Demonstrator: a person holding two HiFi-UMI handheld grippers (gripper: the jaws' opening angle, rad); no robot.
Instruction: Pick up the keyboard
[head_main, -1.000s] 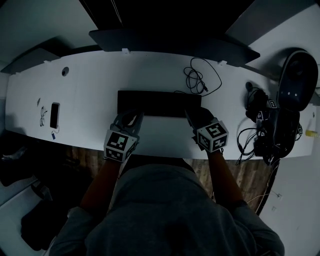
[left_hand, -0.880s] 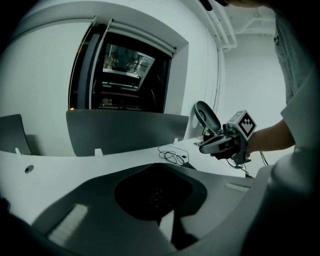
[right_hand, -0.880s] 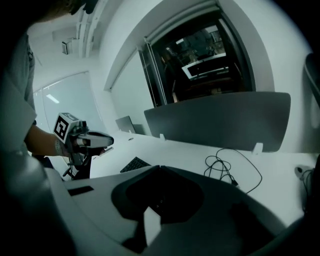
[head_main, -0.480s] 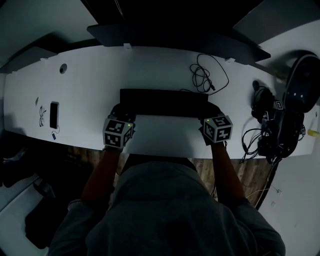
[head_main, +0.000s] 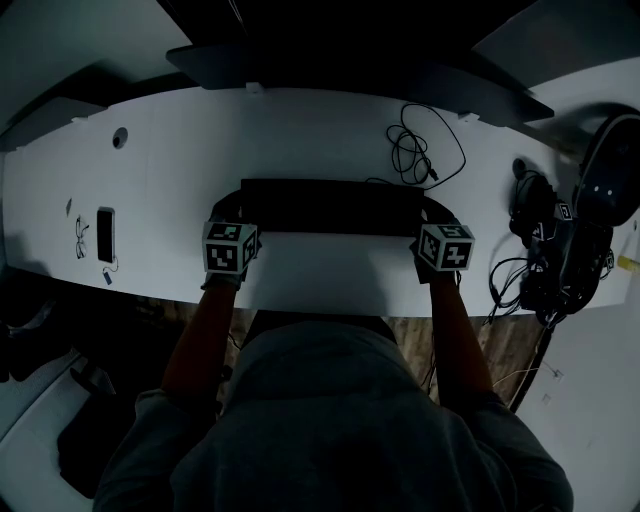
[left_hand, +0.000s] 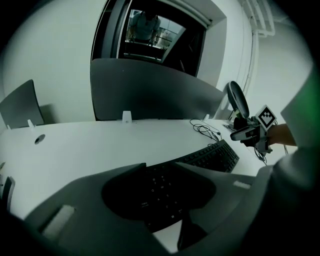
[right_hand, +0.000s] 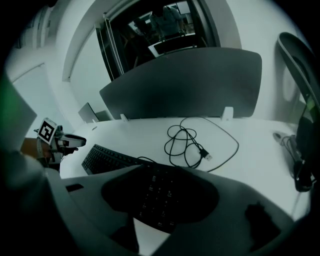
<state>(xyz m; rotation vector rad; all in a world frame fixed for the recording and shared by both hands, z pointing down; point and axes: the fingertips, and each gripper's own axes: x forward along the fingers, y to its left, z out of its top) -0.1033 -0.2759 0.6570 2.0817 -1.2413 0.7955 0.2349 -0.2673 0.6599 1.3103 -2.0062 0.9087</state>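
Note:
A black keyboard (head_main: 330, 207) lies flat on the white desk (head_main: 300, 140), a little in front of me. My left gripper (head_main: 226, 212) is at its left end and my right gripper (head_main: 432, 212) at its right end, both pointing steeply down. In the left gripper view the keyboard (left_hand: 205, 159) runs away to the right from between the spread jaws of the left gripper (left_hand: 160, 200). The right gripper view has the keyboard (right_hand: 107, 157) running off leftward from the right gripper (right_hand: 160, 200). Both pairs of jaws are opening, each around a keyboard end, pads not pressing.
A coiled black cable (head_main: 420, 150) lies behind the keyboard's right end. A phone (head_main: 105, 232) and small items sit far left. Headphones and tangled cables (head_main: 535, 240) crowd the desk's right end beside a chair (head_main: 610, 170). A dark divider panel (head_main: 330, 70) backs the desk.
Both grippers have moved outward from in front of the keyboard to its two ends and sunk toward the desk. Their jaws have gone from shut to spread.

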